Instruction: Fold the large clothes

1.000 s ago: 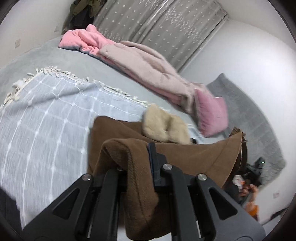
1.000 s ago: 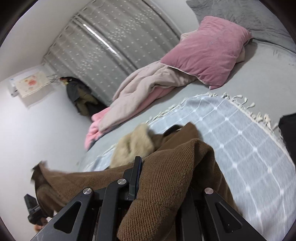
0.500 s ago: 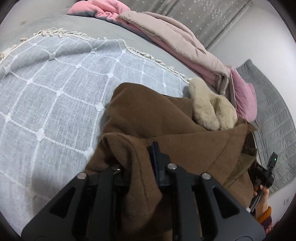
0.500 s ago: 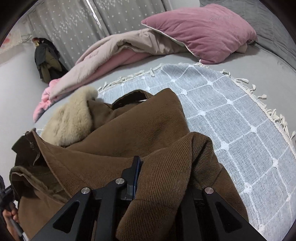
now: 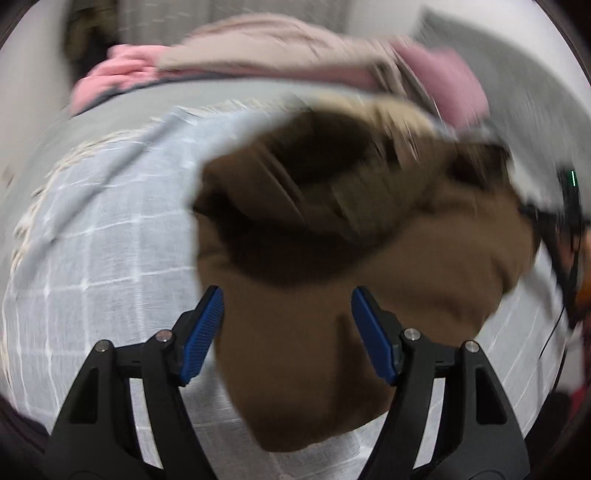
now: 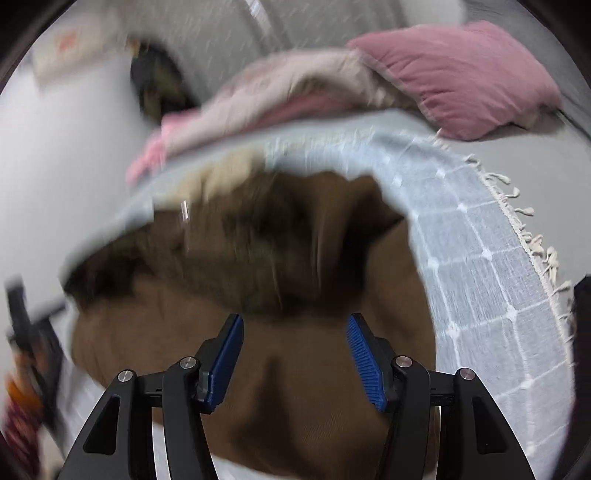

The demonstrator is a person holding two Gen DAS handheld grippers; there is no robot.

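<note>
A brown coat with a pale fur collar lies bunched on a light blue checked blanket. My left gripper hangs just above the coat's near fold, its jaws opening, blue pads apart and clear of the cloth. In the right wrist view the same coat fills the middle and the fur collar shows at its far edge. My right gripper is also opening over the brown fabric, with the pads not pressing on it. Both views are blurred by motion.
A pink and beige quilt and a pink pillow lie at the far side of the grey bed. The blanket's fringed edge runs at the right. A grey curtain hangs behind. A person's hand with the other gripper shows at the right edge.
Both grippers have let go of the brown coat and their jaws have spread. Both have dropped lower toward the bed and rolled, and the coat has settled onto the blanket.
</note>
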